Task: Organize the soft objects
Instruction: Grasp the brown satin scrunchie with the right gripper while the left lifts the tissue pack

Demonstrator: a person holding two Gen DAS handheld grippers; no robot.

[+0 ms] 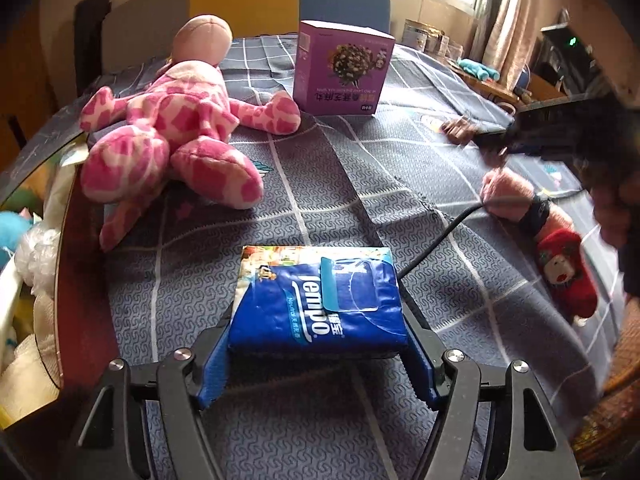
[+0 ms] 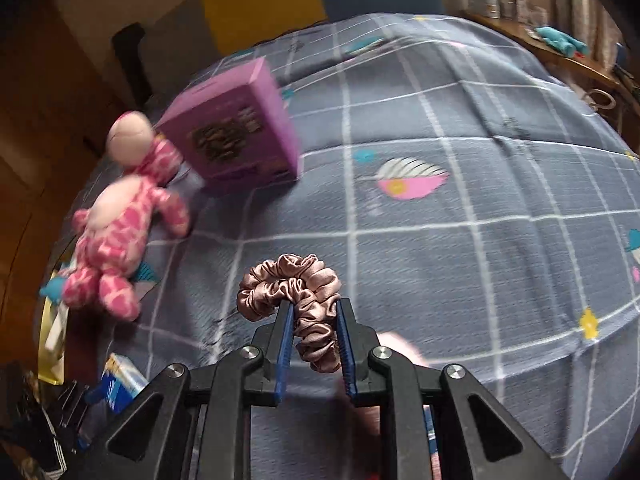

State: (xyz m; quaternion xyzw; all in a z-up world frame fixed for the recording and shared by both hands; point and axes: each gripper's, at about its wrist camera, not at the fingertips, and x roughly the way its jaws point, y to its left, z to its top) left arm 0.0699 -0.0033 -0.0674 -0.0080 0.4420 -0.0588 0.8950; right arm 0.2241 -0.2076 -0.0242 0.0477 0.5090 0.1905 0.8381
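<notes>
Blue foil-wrapped tissue pack (image 1: 318, 300) is being clamped across its near end by the left gripper (image 1: 316, 344), low over the grey checked cloth (image 1: 400, 168). Satin mauve scrunchie (image 2: 292, 292) is being pinched between the right gripper (image 2: 313, 312) fingers, raised clear, probably for sorting. Pink spotted plush toy (image 1: 168, 128) is being left beside the purple carton (image 1: 342, 70).

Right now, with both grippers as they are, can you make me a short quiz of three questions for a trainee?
1. True or false: the left gripper holds the tissue pack.
2. What does the right gripper hold? A) sock B) scrunchie C) box
3. Fill in: the plush toy lies on the ____, beside the purple box.

Key: 1 true; 2 B; 3 cloth.
</notes>
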